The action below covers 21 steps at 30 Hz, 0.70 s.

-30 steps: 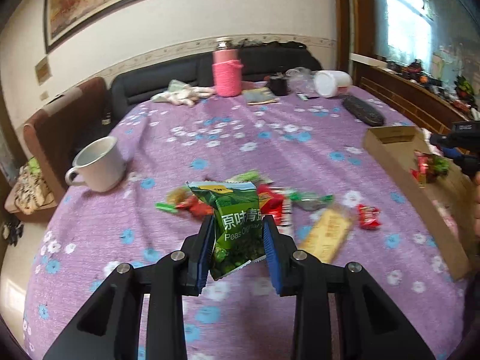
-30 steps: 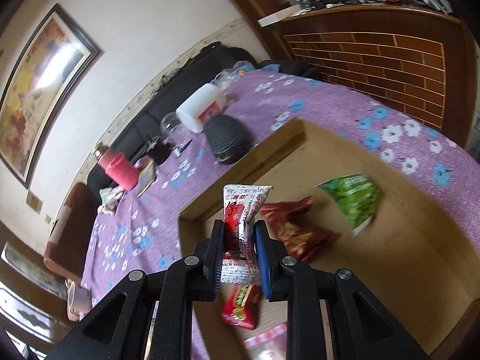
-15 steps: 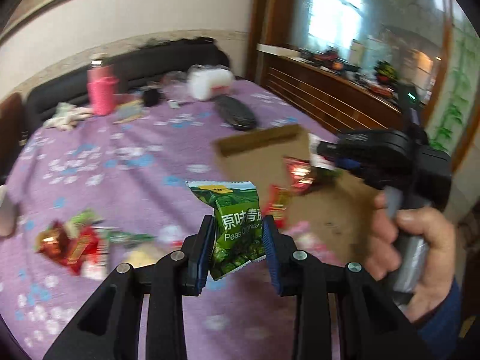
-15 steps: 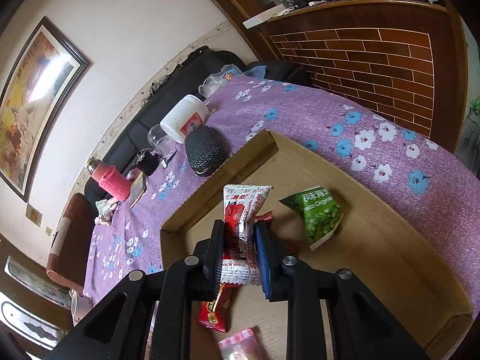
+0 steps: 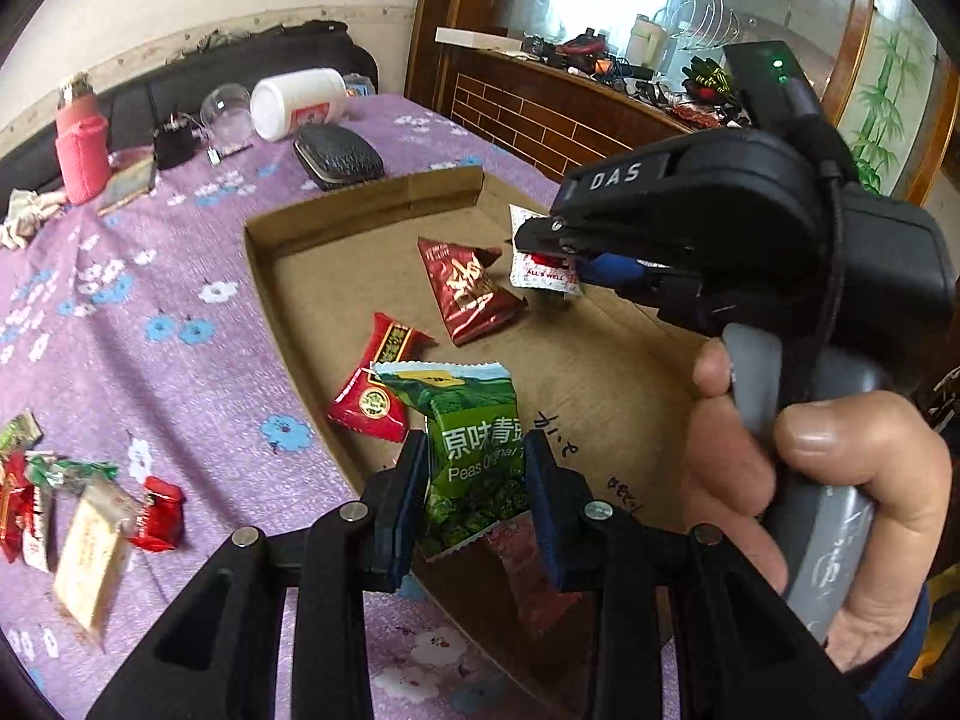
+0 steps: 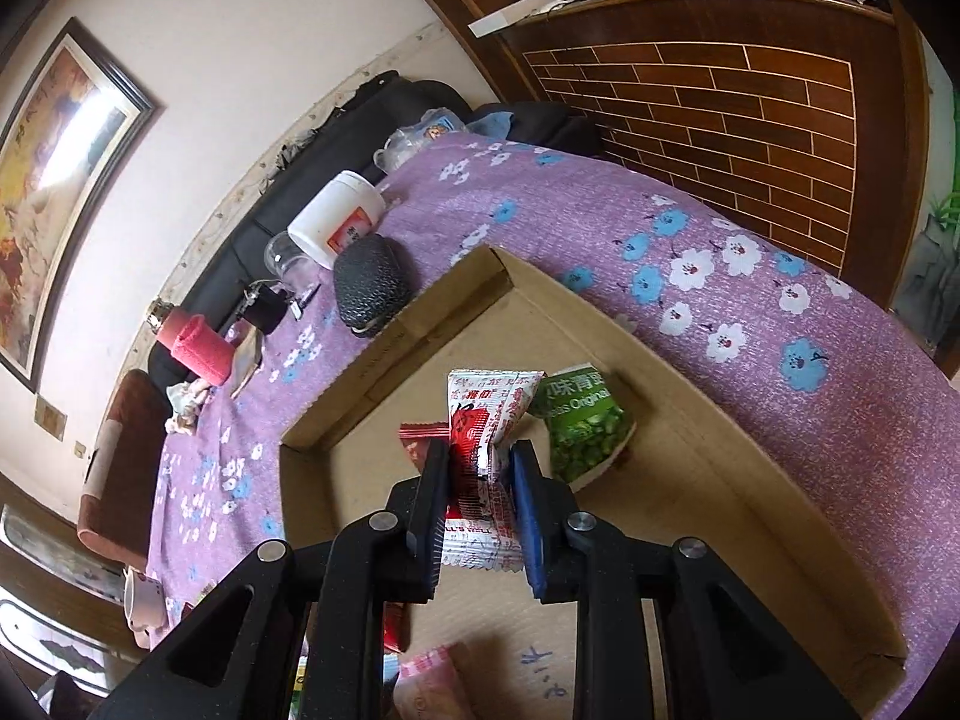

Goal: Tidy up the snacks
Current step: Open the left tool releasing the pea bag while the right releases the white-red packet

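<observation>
A shallow cardboard tray [image 5: 270,276] is seen on a table covered by a purple cloth [image 5: 150,372] printed with blue and white flowers.

In the left wrist view, the left gripper [image 5: 477,495] is clamped on a green pea packet [image 5: 474,444], which is held upright between the blue-padded jaws above the near edge of the tray. Inside the tray, a dark red packet [image 5: 471,291] is laid near the middle, and a bright red packet [image 5: 378,387] lies closer to the tray's left wall, just behind the green one. A pink packet [image 5: 528,570] is partly hidden beneath the left gripper.

To the right, the right gripper [image 5: 549,252] is held by a hand [image 5: 840,492] wrapped round a grey handle. It is closed on a white and red packet [image 5: 540,258], which is held over the far part of the tray, beside the dark red packet.

In the right wrist view, the same white and red packet [image 6: 480,456] is pinched upright between the jaws of the right gripper [image 6: 480,498]. A second green packet [image 6: 585,426] lies in the tray just behind it, to the right.

Outside the tray, at the left edge of the left view, a small heap of loose snacks [image 5: 78,498] is left on the cloth. At the far side of the table a black case [image 5: 339,156], a white jar [image 5: 297,102] on its side and a pink bottle [image 5: 81,150] are seen.
</observation>
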### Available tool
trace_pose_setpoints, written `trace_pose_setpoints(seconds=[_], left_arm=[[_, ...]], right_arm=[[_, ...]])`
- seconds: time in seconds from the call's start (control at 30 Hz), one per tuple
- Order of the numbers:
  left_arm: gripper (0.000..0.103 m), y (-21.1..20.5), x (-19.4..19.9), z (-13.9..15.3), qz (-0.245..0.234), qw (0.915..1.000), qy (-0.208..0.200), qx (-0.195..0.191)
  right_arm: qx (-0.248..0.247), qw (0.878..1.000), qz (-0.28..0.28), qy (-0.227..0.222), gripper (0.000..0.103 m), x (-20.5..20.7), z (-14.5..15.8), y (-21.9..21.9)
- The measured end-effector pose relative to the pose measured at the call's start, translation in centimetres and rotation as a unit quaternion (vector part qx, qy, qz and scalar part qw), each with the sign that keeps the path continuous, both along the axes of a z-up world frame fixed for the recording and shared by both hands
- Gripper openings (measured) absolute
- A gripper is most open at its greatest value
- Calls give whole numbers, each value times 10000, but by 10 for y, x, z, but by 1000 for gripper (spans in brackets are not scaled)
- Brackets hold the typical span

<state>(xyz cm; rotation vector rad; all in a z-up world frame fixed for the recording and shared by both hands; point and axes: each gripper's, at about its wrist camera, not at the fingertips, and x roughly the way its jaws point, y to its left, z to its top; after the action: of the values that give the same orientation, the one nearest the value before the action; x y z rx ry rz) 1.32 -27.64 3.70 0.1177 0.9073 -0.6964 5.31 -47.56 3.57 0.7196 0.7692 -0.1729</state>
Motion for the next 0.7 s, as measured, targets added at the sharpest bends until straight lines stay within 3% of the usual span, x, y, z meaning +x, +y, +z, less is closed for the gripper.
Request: trace_pose_setpoints(seconds=[0.27, 0.43, 0.7], left_arm=[[32, 2, -3, -1, 6, 9999, 64, -144], [42, 6, -3, 2, 41, 9997, 74, -217], [42, 21, -4, 18, 179, 9994, 15, -291]], right_arm=[[16, 9999, -42, 140, 24, 1, -2, 0], [-10, 9998, -161, 94, 35, -3, 0, -3], [-407, 9979, -100, -500, 35, -11, 23, 11]])
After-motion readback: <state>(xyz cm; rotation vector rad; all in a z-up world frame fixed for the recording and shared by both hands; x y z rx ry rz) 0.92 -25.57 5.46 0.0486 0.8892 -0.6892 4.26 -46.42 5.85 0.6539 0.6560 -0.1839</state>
